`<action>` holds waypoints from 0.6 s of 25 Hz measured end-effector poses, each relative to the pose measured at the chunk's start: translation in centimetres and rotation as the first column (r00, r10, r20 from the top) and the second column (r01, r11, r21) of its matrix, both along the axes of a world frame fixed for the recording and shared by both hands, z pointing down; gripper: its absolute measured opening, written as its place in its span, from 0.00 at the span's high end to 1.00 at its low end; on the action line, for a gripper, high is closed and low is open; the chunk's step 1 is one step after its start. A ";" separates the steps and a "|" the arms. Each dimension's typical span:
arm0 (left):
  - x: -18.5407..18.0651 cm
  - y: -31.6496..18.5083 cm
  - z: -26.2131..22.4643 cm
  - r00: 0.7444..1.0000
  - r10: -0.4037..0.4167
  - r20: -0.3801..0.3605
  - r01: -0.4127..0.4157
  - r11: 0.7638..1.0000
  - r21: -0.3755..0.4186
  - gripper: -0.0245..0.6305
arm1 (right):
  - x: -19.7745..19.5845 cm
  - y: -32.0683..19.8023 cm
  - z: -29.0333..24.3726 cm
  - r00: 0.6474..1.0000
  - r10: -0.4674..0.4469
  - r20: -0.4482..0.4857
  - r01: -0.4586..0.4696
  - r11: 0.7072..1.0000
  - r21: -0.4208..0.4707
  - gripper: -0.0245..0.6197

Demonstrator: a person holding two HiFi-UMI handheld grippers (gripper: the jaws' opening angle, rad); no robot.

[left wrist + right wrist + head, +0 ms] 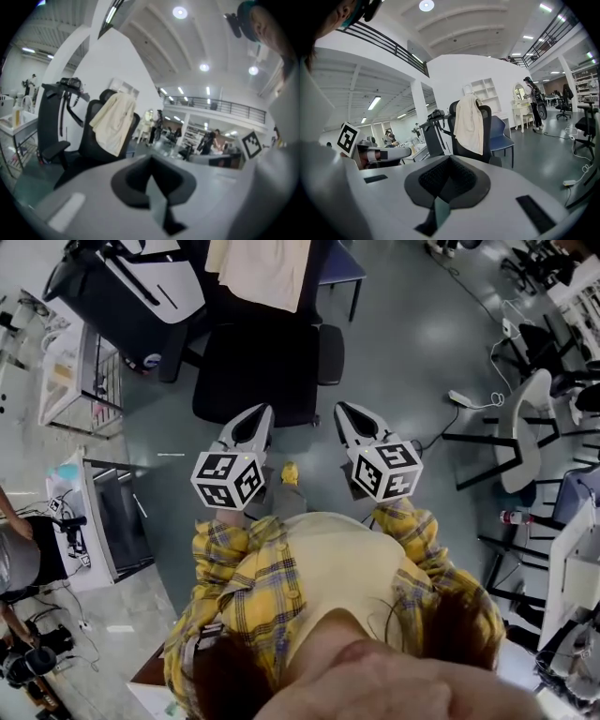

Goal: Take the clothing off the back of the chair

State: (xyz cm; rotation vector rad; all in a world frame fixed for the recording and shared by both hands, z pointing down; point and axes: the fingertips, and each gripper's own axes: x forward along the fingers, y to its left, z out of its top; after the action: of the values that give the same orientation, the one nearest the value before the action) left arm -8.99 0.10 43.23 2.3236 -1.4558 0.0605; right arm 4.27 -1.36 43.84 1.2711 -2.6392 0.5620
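Note:
A cream garment [260, 268] hangs over the back of a black office chair [258, 367] ahead of me in the head view. My left gripper [259, 413] and right gripper [346, 411] are held side by side just short of the seat's near edge, both with jaws together and nothing between them. The left gripper view shows the garment [112, 123] draped on the chair [91, 140] to the left, well beyond the closed left gripper [151, 159]. From the right gripper [450, 159], the garment [469, 123] on the chair [487, 129] lies straight ahead, at a distance.
A blue chair [343, 262] stands behind the black one. A black exercise machine [131, 287] is at the back left, beside a white cart [80, 371]. A power strip [464, 399] lies on the floor right, near a white table [525, 427]. A person [533, 101] stands far off.

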 end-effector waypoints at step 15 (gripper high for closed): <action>-4.6 -13.6 -0.5 0.994 0.111 0.009 -0.111 0.994 0.006 0.96 | -5.0 -13.2 -1.1 0.998 0.053 -0.021 -0.053 0.999 0.000 0.94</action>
State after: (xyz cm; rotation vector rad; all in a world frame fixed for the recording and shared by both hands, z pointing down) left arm -13.55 -13.47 42.70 2.4106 -1.3312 0.0972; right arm -0.73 -14.59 42.75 1.3427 -2.5952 0.5538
